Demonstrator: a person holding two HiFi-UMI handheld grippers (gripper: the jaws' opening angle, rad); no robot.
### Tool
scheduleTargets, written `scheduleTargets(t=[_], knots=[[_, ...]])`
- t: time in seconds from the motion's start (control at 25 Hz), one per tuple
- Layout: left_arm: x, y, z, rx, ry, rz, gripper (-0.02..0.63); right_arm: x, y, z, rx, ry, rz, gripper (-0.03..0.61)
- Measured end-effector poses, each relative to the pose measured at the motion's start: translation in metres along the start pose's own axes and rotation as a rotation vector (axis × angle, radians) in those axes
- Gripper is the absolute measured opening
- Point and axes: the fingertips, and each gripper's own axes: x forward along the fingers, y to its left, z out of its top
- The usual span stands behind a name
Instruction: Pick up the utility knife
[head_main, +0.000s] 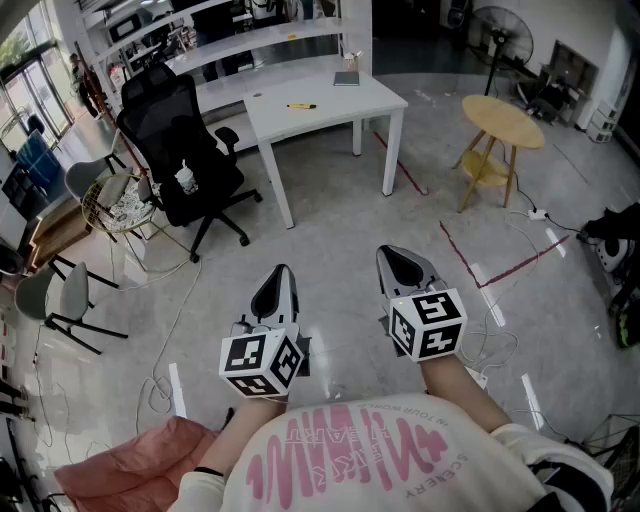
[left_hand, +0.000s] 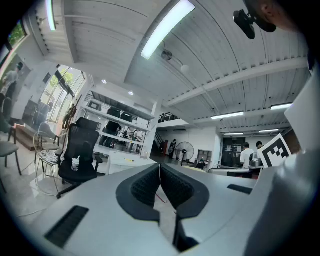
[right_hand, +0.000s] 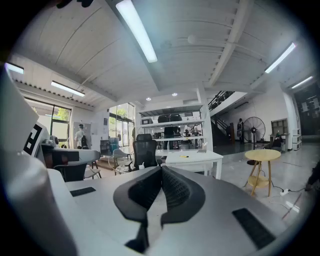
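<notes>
The utility knife (head_main: 301, 105) is a small yellow thing lying on the white table (head_main: 340, 112) across the room, far from both grippers. It also shows as a yellow speck (right_hand: 184, 156) on that table in the right gripper view and faintly as a speck (left_hand: 130, 160) in the left gripper view. My left gripper (head_main: 282, 272) and right gripper (head_main: 396, 256) are held side by side over the grey floor, pointing toward the table. Both have their jaws pressed together with nothing between them, as the left gripper (left_hand: 159, 168) and the right gripper (right_hand: 161, 169) show in their own views.
A black office chair (head_main: 185, 150) with a cup on its seat stands left of the table. A round wooden side table (head_main: 502, 120) and a fan (head_main: 503, 35) are at the right. Grey chairs (head_main: 62, 298) and a wire basket (head_main: 108, 202) are at the left. Cables and red tape lines cross the floor.
</notes>
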Motion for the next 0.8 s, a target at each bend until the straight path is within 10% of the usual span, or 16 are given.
scheduleTargets(t=[0.8], knots=[[-0.004,0.073,-0.012,-0.02,0.057,-0.017,0.025,0.036,0.018,-0.032,0.122,0.036,-0.058,0.017]])
